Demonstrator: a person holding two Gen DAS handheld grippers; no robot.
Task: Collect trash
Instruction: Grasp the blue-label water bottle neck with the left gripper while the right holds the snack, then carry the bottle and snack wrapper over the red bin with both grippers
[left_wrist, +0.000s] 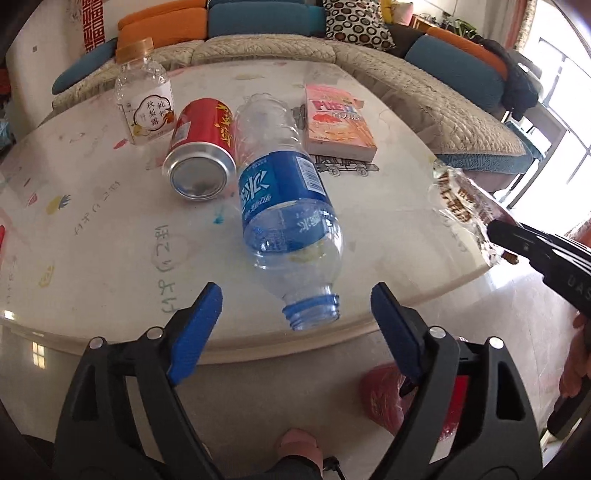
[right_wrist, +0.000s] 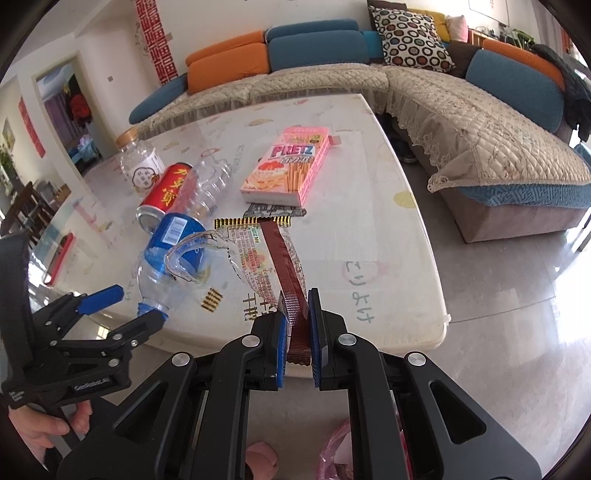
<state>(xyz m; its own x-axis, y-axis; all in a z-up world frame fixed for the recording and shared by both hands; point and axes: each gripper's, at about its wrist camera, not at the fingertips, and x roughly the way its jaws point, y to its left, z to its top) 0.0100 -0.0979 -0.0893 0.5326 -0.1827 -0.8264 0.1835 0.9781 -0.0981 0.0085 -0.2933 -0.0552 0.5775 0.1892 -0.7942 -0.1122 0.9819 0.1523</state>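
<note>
A clear plastic bottle with a blue label (left_wrist: 284, 192) lies on its side on the tabletop (left_wrist: 110, 240), capless, its open blue-ringed neck pointing into the gap between the left fingers (left_wrist: 195, 332), untouched by either. Beyond it, a red drink can (left_wrist: 201, 147) lies on its side against the bottle, silver base toward the fingers. Farther back stands a small clear bottle with a tan cap (left_wrist: 142, 92), upright. A pink snack box (left_wrist: 338, 122) lies flat, farther off to the right. A crumpled clear wrapper with a dark red strip (right_wrist: 273, 258) is pinched between the right fingers (right_wrist: 316, 325).
</note>
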